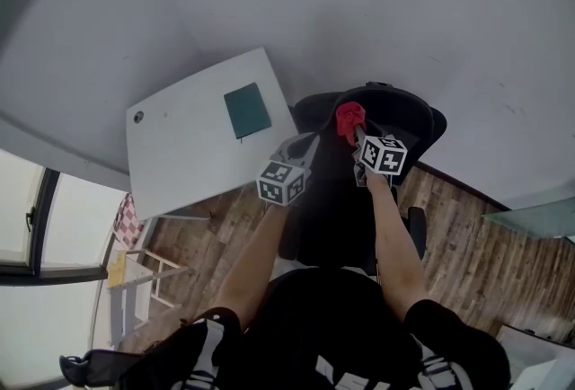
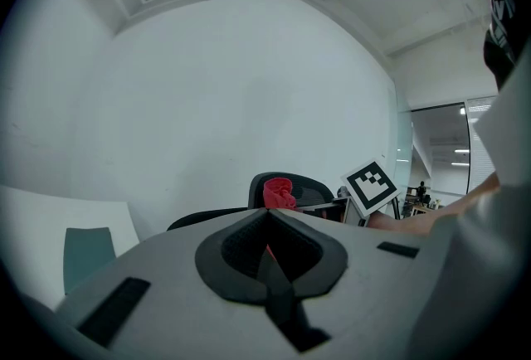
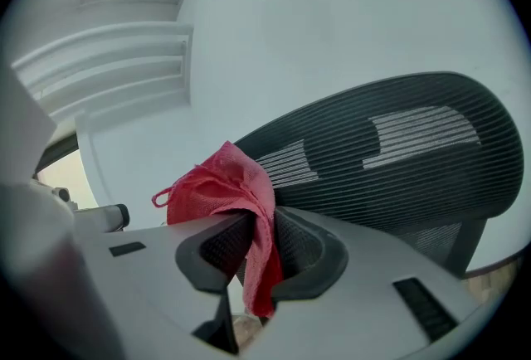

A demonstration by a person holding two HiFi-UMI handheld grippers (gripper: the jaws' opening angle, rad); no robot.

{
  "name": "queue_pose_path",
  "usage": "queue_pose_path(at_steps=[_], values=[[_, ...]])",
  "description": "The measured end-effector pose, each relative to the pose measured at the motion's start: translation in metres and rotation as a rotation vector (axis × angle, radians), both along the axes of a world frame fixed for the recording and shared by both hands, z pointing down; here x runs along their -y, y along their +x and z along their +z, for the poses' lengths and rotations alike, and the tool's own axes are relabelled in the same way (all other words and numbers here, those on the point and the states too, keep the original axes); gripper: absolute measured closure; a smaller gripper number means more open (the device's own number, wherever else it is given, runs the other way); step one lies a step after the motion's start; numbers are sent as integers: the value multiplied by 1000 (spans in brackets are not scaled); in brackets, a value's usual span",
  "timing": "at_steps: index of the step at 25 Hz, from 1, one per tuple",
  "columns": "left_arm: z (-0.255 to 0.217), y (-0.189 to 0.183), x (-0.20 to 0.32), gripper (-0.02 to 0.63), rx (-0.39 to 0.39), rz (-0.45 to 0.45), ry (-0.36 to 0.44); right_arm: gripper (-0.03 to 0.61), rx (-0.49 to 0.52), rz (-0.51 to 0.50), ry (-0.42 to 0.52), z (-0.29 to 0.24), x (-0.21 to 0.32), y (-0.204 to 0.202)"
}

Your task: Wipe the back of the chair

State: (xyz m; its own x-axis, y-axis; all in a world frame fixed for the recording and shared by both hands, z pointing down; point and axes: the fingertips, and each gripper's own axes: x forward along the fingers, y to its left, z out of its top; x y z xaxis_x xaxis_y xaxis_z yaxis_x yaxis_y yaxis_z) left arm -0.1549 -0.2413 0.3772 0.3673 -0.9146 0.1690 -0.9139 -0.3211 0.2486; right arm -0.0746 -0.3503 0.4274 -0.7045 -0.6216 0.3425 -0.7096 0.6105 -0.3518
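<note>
A black mesh-backed office chair (image 1: 395, 114) stands in front of me; its curved backrest (image 3: 398, 159) fills the right gripper view. My right gripper (image 1: 356, 133) is shut on a red cloth (image 3: 236, 201), which bunches up above the jaws and hangs down between them, held close to the top of the backrest. The red cloth (image 1: 349, 116) also shows in the head view at the chair's upper edge. My left gripper (image 1: 304, 146) hovers just left of the chair with its jaws closed together and nothing in them; the left gripper view shows the cloth (image 2: 279, 192) and chair top (image 2: 311, 187) beyond it.
A white table (image 1: 198, 137) with a dark green pad (image 1: 247, 110) stands to the left of the chair. Wood floor (image 1: 458, 235) runs beneath; a small white rack (image 1: 144, 280) sits at lower left. A plain wall is behind the chair.
</note>
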Motion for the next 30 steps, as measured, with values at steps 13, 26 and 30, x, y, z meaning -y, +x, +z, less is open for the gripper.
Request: queue_pose_path(at_steps=[13,26,30], values=[[0,25,14,589,24,47,-9,488,-14,243,-17,-2,37,91],[-3,31,10,589,29,66,-5,488,-4,486,-6,-14,43,180],[-2,31,5,589,29,66,-7,494,-2,533,5,-16,37,197]])
